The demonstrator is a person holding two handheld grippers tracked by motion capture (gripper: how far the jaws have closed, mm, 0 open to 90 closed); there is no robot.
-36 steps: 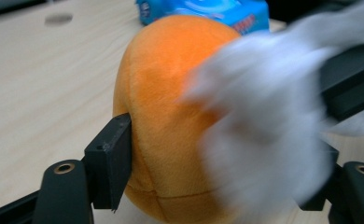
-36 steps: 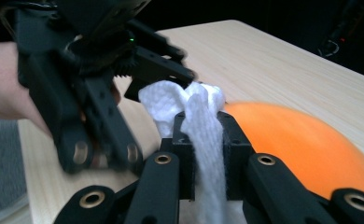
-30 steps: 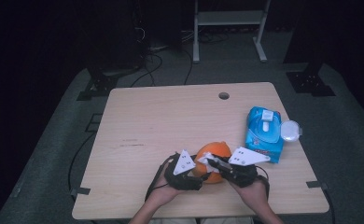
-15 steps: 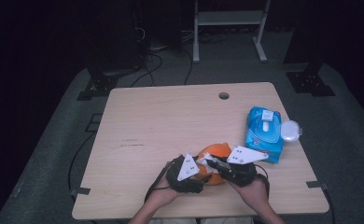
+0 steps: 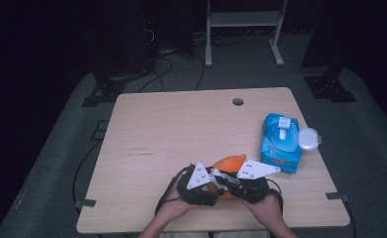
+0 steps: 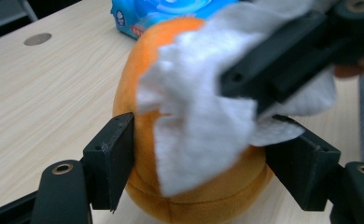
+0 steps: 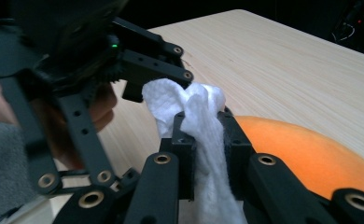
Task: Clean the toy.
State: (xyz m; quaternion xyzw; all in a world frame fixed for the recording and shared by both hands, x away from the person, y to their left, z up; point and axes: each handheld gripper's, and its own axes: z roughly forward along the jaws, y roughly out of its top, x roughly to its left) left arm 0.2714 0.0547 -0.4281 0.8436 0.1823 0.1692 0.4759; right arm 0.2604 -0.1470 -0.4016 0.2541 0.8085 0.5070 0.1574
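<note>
We steady the orange plush toy [image 6: 194,186] near the desk's [image 5: 181,129] front edge, left fingers [image 6: 110,163] half open, clamping its sides. Right fingers [image 7: 236,144] pinch the white wipe [image 7: 203,140] tight, directly against the toy's upper face, ready to rub.

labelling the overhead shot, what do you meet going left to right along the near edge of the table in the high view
left gripper → orange plush ball → right gripper body with its grey plate → blue wet-wipe pack → white round lid
</note>
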